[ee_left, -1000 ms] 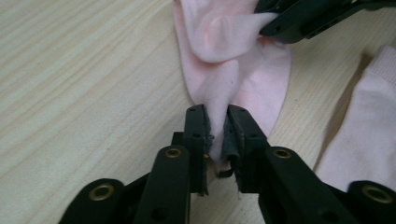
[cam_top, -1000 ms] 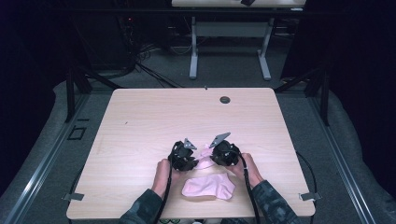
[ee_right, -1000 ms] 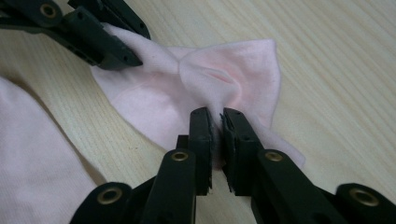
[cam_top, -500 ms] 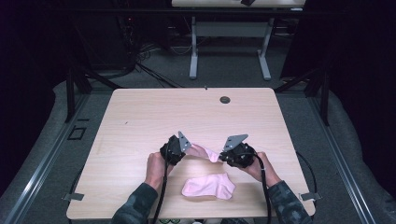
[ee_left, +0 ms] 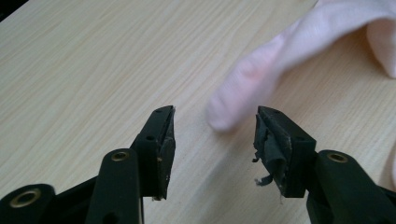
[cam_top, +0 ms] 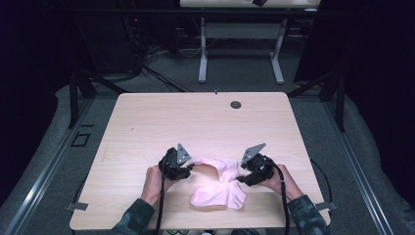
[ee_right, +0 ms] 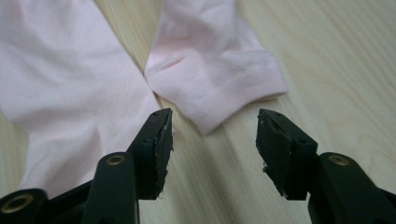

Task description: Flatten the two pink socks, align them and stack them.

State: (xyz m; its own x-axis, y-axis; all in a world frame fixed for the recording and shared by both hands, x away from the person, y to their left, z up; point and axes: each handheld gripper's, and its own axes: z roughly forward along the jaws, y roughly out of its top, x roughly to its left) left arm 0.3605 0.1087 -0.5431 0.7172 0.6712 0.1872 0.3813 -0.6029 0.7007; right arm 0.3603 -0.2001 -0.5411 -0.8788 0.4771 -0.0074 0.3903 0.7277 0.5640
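A pale pink sock (cam_top: 215, 165) lies stretched across the wooden table (cam_top: 195, 122) between my two grippers. Its rounded end (ee_left: 243, 88) rests just ahead of my left gripper (ee_left: 215, 130), whose jaws have just been opening and stand open with nothing between the pads. The sock's cuff (ee_right: 219, 70) lies before my right gripper (ee_right: 212, 135), whose jaws have also just been opening; a cuff corner sits loosely in the gap, untouched by the pads. A second pink sock (cam_top: 218, 196) lies nearer the front edge, touching the first. From above, the left gripper (cam_top: 188, 170) and right gripper (cam_top: 241, 177) flank the socks.
A small dark round grommet (cam_top: 236, 104) sits near the table's far edge. Bare wood (cam_top: 161, 122) spreads behind and to the left of the socks. Cables trail from both grippers over the front edge. Beyond the table stand the legs of another desk (cam_top: 240, 49).
Both hands moved apart, drawing the upper sock out sideways. Both grippers, shut on its ends before, now stand open, and the sock lies released on the table.
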